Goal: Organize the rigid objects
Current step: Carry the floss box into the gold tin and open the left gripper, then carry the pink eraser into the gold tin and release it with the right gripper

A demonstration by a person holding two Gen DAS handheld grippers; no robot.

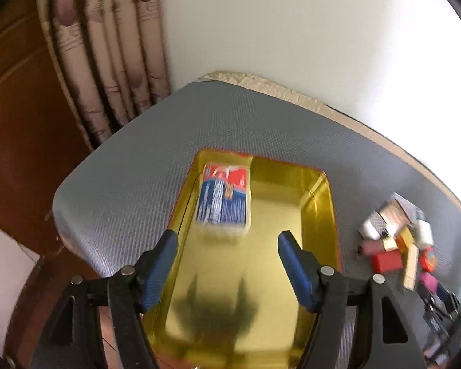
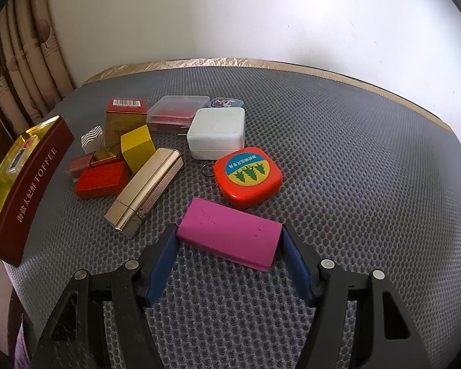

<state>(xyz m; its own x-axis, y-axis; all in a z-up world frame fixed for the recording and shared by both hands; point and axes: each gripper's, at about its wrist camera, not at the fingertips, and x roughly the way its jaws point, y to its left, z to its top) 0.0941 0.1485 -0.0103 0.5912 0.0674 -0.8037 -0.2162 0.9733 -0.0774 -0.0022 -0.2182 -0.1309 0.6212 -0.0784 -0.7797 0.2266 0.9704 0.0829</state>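
My left gripper [image 1: 227,238] is open and empty above a gold toffee tin [image 1: 319,215]. A red, white and blue box [image 1: 224,198] lies inside the tin at its far left. My right gripper [image 2: 229,235] is shut on a magenta block [image 2: 230,235], which sits on the grey mat [image 2: 353,153]. Beyond the block lies a pile: an orange tape measure [image 2: 249,176], a white box [image 2: 216,132], a ribbed gold case [image 2: 147,189], a red block [image 2: 101,180] and a yellow block [image 2: 136,147]. The tin's maroon side [image 2: 37,181] shows at the left.
A clear lidded case [image 2: 176,112], a red and gold carton [image 2: 124,120] and a small cartoon tin [image 2: 224,103] lie at the back of the pile. The pile also shows in the left wrist view [image 1: 396,240]. Curtains [image 1: 107,61] and a white wall stand behind the table.
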